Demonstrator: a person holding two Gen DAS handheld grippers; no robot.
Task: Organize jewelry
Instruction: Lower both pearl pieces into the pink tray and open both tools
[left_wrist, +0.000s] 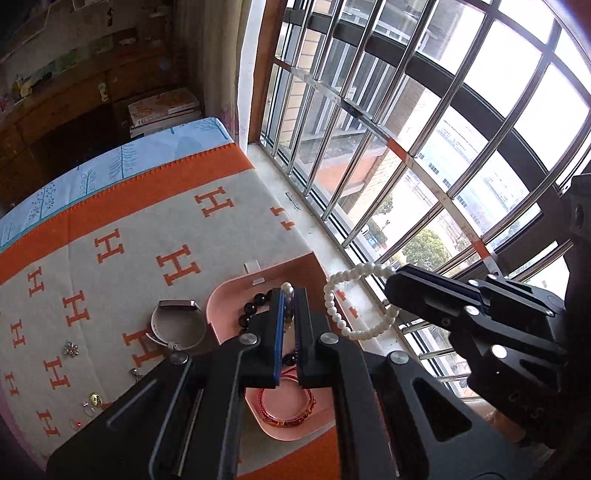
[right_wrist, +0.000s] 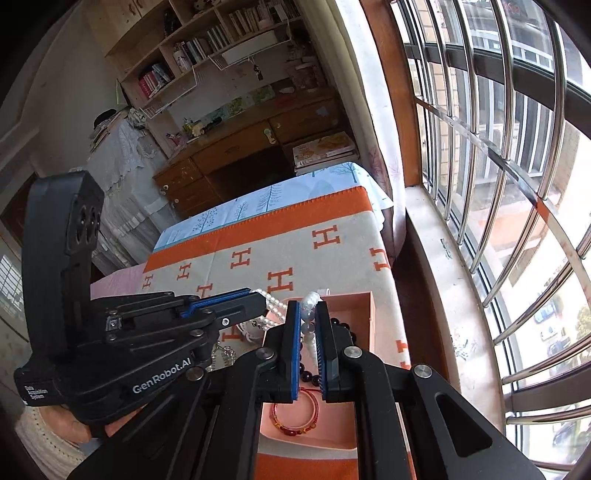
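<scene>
A white pearl bracelet (left_wrist: 338, 310) hangs stretched between both grippers above a pink tray (left_wrist: 291, 430). My left gripper (left_wrist: 290, 295) is shut on one part of it; my right gripper (right_wrist: 308, 306) is shut on another part (right_wrist: 308, 326). The right gripper also shows in the left wrist view (left_wrist: 391, 280), and the left gripper in the right wrist view (right_wrist: 255, 295). In the tray (right_wrist: 354, 306) lie a dark bead bracelet (left_wrist: 251, 308) and a red bead bracelet (left_wrist: 286, 419), also seen from the right wrist (right_wrist: 295, 426).
On the orange-and-grey H-pattern cloth (left_wrist: 140, 236) left of the tray lie a white smart band (left_wrist: 177, 325), a flower brooch (left_wrist: 71, 349) and small rings (left_wrist: 94, 400). A barred window and sill (left_wrist: 306, 218) run along the right. A wooden desk (right_wrist: 251, 144) stands beyond.
</scene>
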